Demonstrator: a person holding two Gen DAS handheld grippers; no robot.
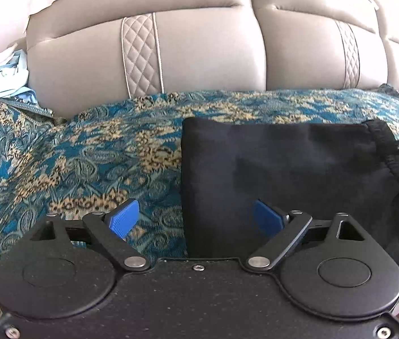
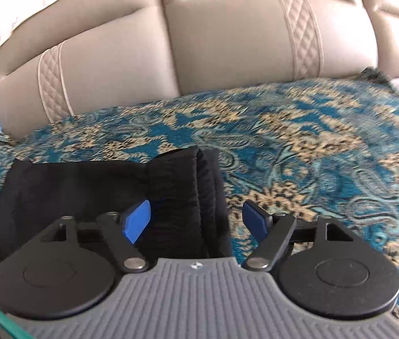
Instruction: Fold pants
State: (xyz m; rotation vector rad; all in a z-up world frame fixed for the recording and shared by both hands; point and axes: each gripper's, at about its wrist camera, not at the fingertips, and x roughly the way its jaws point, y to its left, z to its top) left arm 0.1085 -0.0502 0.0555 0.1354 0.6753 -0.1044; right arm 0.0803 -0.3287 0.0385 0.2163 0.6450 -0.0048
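- The black pants [image 1: 284, 169] lay folded into a compact rectangle on the patterned teal-and-gold cover [image 1: 86, 155] spread over the sofa seat, in front of the beige back cushions [image 1: 199, 56].
- The left tongs [image 1: 196, 220] stood wide apart over the pants' left edge, one blue pad above the cover, the other above the black cloth, gripping nothing.
- The right tongs [image 2: 196, 223] were likewise apart, straddling the gathered elastic waistband [image 2: 199, 186] at the pants' right edge, with nothing clamped.
- Judging by the open pads at both ends, the fold had probably just been laid down and let go.
- The pants looked soft and matte; the cover was a woven paisley, the cushions smooth leather-like panels with quilted strips [image 1: 140, 56].
- A pale blue garment [image 1: 4, 79] sat crumpled at the far left.
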